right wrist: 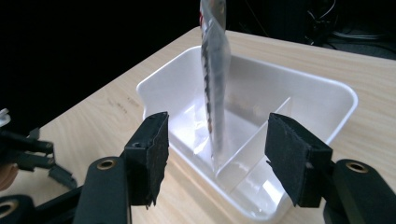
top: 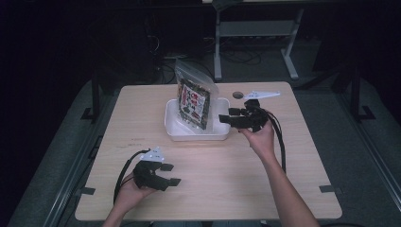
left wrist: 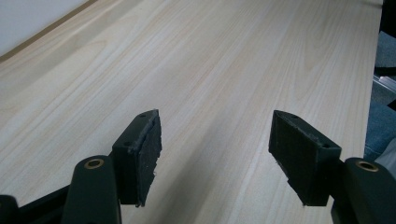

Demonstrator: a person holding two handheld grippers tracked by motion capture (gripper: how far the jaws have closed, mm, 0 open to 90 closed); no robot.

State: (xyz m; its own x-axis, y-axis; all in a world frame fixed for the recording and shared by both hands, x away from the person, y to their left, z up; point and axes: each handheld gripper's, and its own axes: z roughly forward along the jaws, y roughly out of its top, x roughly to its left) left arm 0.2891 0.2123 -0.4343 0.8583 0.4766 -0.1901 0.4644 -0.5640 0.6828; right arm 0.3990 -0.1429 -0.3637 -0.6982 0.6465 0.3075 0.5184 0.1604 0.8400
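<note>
Standing bag: a clear zip-top bag with a printed black, red and white packet inside stands upright in a white divided bin near the middle of the wooden table.
Why it stands: its bottom edge sits on the bin floor beside the inner divider, and as far as I can judge the bin wall and divider keep it from tipping over.
Long axis: near vertical, the sealed top up and the bottom edge down in the bin; the top leans slightly toward the far-left side in the high view.
Facing: the printed face looks toward the person's left; from the right gripper view the bag is seen edge-on, a thin upright strip.
Right gripper: held level at the bin's right end, jaws spread apart with nothing pressed between the pads; the bag lies ahead of the gap, apart from both pads.
Why so held: lined up edge-on, the thin bag would fit between the jaws, so this reads as either an approach or a let-go, and I cannot tell which.
Left gripper: rests low over bare table near the front-left edge, well apart from the bin, jaws wide apart and empty, with only wood grain between its pads.
Left hand's role: judged idle, parked clear of the work.
</note>
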